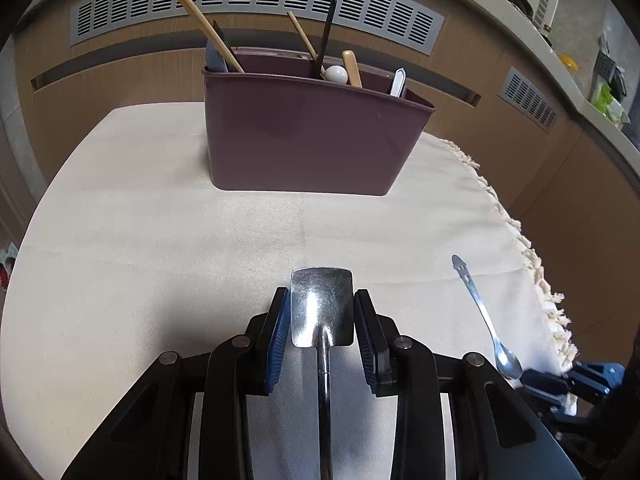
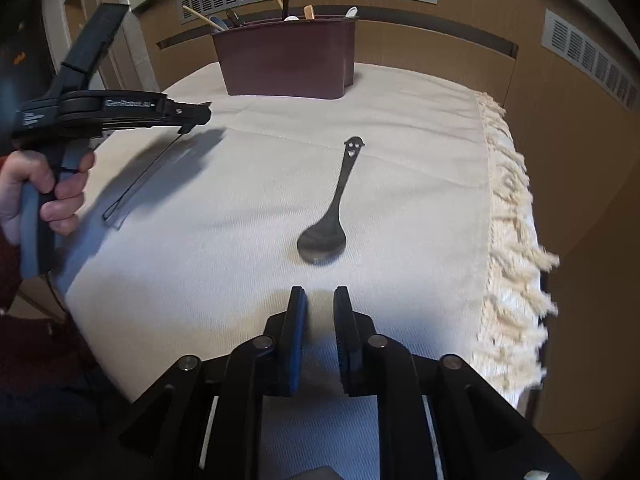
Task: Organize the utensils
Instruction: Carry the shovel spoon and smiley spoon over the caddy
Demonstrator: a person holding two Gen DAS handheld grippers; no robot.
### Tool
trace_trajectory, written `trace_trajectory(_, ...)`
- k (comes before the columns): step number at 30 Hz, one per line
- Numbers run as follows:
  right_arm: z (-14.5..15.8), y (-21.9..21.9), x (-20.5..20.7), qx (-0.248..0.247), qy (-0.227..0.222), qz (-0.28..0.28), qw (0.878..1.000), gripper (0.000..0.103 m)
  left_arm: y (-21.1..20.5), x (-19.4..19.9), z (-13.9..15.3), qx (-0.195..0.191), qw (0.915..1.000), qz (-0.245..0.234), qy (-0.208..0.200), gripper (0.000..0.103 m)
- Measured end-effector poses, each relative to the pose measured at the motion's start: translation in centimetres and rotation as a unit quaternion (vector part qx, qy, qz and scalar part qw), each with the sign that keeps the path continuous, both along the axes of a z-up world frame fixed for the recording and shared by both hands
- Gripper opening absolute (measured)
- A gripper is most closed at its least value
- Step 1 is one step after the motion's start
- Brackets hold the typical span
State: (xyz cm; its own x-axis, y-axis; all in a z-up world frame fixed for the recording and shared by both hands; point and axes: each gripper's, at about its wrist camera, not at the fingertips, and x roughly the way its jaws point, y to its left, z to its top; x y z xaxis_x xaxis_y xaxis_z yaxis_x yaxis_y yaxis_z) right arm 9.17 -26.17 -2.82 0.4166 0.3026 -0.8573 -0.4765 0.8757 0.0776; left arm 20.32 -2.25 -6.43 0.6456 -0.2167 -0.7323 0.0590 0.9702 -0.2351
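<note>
One table, covered by a cream cloth [image 1: 160, 240] with a fringe [image 2: 508, 216] down its right edge. At its far end stands one plum-brown caddy [image 1: 312, 140], upright, open on top. I count seven handles poking out of it: two pale wooden sticks, one dark blue piece, one thin black one, one white ball end, one tan handle and one white one at the right corner. I cannot tell which compartments they sit in.

Two metal utensils are outside the caddy. The first is a steel scoop [image 1: 322, 304] with a flat, squared, scratched blade and a narrow handle running back toward me. It sits between the pads of my left gripper [image 1: 322, 312]; the blue pads flank the blade's edges, and I cannot tell from here whether they press on it. From the right view that gripper [image 2: 196, 114] is raised above the cloth on the left, held by my hand [image 2: 36, 196], with the thin handle slanting down beneath it.

The second is a small spoon [image 2: 328, 220] lying flat on the cloth near the fringe, bowl toward me, its dark handle ending in a cut-out smiling face.

My right gripper [image 2: 320, 300] hangs just short of the spoon's bowl, fingers apart with nothing between them.
</note>
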Motion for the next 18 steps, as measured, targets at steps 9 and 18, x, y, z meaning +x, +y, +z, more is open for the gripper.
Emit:
trace_trajectory(9, -0.7, 2.0, 3.7, 0.011, 0.015, -0.033, 0.999, 0.032, 0.9, -1.1, 0.4, -0.011, 0.9999, 0.005, -0.004, 0.033)
trace_trajectory(18, -0.1, 2.8, 2.2, -0.053, -0.051, -0.013, 0.997, 0.025, 1.2, -2.9, 2.2, -0.012, 0.9986, 0.004, -0.051, 0.033)
